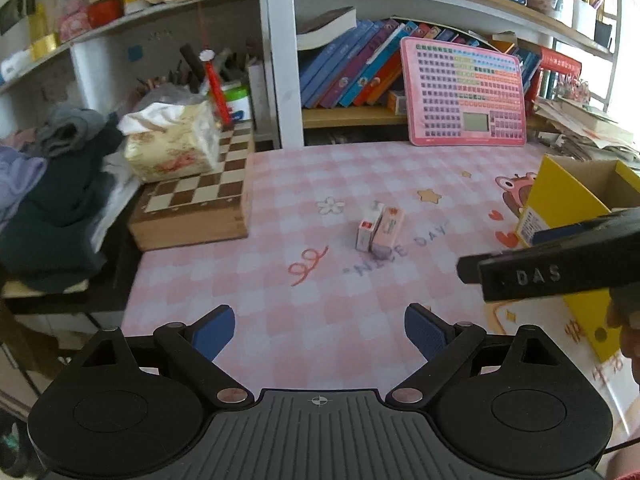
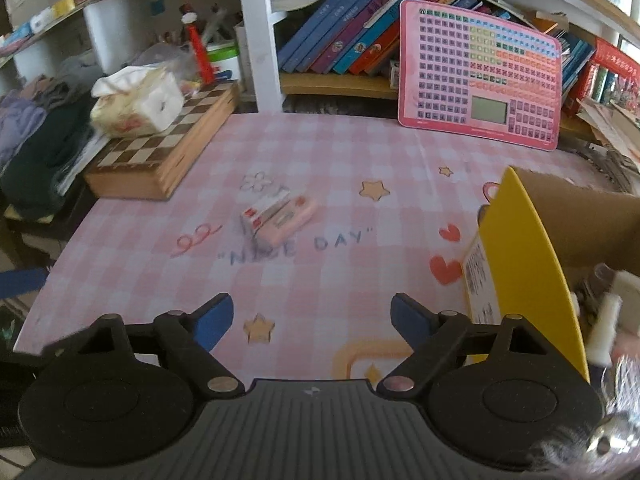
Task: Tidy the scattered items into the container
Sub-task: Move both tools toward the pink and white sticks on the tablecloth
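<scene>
A pink-and-white checked tablecloth (image 1: 360, 168) printed with stars and hearts covers the desk. At the left a folded wooden chessboard box (image 1: 196, 204) carries a floral tissue pack (image 1: 172, 144). A pink plastic learning tablet (image 1: 466, 94) leans upright against slanting blue books (image 1: 344, 64) on the shelf at upper centre. Dark folded clothes (image 1: 52, 200) pile at far left.
</scene>
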`<action>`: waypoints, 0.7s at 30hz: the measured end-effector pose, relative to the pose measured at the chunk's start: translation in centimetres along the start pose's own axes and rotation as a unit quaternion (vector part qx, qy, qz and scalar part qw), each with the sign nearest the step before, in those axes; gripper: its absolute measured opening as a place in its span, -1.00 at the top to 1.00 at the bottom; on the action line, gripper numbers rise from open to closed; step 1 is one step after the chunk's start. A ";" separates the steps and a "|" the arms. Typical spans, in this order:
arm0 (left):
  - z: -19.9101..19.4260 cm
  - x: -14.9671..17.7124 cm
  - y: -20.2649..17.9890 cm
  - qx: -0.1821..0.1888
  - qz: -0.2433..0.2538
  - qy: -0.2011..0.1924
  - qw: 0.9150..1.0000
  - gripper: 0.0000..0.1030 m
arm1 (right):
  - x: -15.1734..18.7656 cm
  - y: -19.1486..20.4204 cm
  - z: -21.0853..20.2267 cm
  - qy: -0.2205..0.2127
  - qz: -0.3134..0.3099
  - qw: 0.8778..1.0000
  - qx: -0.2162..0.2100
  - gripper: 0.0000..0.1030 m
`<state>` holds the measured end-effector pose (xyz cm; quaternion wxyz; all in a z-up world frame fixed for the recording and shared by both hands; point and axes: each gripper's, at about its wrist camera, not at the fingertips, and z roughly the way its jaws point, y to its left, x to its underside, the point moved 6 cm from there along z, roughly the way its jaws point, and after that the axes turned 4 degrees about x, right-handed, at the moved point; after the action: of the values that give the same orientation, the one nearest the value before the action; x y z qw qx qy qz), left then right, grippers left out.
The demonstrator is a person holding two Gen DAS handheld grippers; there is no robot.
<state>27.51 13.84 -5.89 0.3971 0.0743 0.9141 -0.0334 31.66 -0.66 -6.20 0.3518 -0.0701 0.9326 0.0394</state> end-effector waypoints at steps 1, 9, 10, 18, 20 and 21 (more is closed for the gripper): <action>0.6 -0.3 0.0 -0.002 0.000 0.000 1.000 -0.82 | -0.6 -0.1 0.6 -0.001 0.005 1.000 -0.003 -0.52; 5.4 -2.1 -0.4 -0.008 0.008 0.000 1.000 -0.70 | -3.8 -0.7 5.3 0.010 0.006 1.000 0.002 -0.11; 6.1 -2.5 -0.7 -0.004 0.012 0.001 1.000 -0.66 | -4.1 -1.0 5.5 0.007 0.014 1.000 0.002 -0.11; 11.0 -5.5 -2.7 0.026 0.036 0.004 0.999 0.03 | -4.6 -3.0 7.0 0.020 0.043 0.999 -0.005 -0.11; 12.1 -5.8 -3.1 0.023 0.062 0.009 0.998 0.18 | -4.8 -3.1 7.4 0.022 0.047 0.999 -0.012 -0.11; 12.7 -6.0 -3.2 0.023 0.070 0.013 0.997 0.21 | -4.9 -3.1 7.7 0.024 0.050 0.998 -0.014 -0.11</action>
<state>40.15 8.49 -10.16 0.3848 0.1478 0.9107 -0.0259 40.76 -2.29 -8.82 0.3260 -0.0288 0.9424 0.0685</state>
